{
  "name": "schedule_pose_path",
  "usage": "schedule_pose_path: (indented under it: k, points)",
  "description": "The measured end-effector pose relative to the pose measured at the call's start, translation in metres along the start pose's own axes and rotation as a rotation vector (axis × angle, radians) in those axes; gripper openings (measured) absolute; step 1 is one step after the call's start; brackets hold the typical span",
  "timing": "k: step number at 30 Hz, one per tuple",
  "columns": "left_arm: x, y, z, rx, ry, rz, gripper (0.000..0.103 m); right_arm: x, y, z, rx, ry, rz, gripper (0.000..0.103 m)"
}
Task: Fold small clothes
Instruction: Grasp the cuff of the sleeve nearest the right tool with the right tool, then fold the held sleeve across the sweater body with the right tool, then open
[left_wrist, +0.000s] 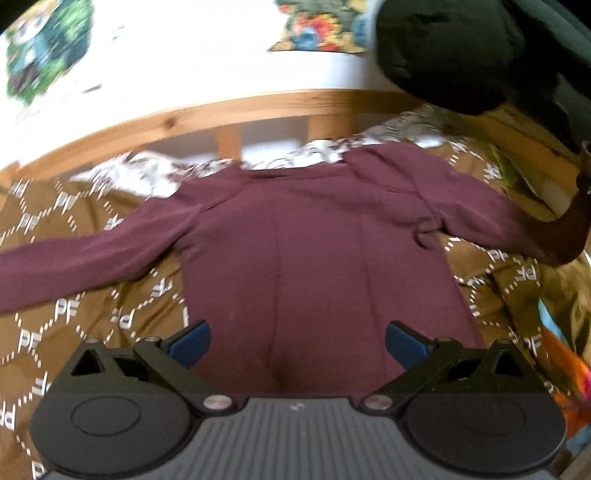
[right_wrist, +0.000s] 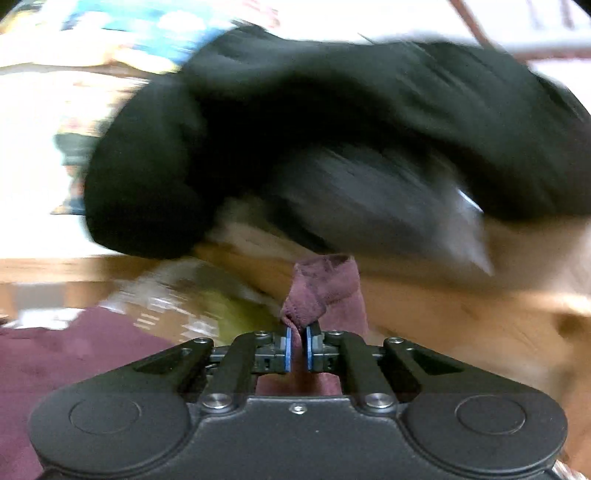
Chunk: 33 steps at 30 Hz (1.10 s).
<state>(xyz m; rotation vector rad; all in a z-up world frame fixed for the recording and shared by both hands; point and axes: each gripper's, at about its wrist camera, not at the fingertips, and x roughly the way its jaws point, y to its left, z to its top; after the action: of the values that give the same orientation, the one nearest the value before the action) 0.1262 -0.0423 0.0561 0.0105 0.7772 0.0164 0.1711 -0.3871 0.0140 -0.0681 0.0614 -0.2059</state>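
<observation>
Maroon shirt (left_wrist: 317, 236) flat on bedspread (left_wrist: 55, 295), unfolded. Right gripper (right_wrist: 297, 341) pinches sleeve cuff (right_wrist: 321, 291); left gripper (left_wrist: 297, 343) wide open, empty, above shirt hem. Folding barely begun, I'd say.

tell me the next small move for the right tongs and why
Probably carry the sleeve cuff inward across the maroon top. The right tongs are shut on that cuff, the top lies flat with sleeves spread, and the left tongs are open over its hem.

One maroon top (left_wrist: 317, 240), one brown blanket (left_wrist: 74, 314), two grippers.
</observation>
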Motion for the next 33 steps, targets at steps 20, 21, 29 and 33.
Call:
schedule_pose_path:
  k: [20,21,29,33]
  points:
    - [-0.006,0.082,-0.014,-0.26,0.038,0.249,0.102,-0.092,0.184,-0.03,-0.337,0.139,0.853,0.007]
    - [-0.005,0.081,-0.015,-0.259,0.039,0.25,0.102,-0.092,0.186,-0.034,-0.348,0.158,0.871,0.007]
    - [-0.003,0.071,-0.011,-0.244,0.025,0.246,0.102,-0.107,0.19,-0.051,-0.438,0.251,1.005,0.01]
    - [-0.001,0.065,-0.01,-0.23,0.022,0.244,0.103,-0.113,0.191,-0.062,-0.517,0.307,1.093,0.019]
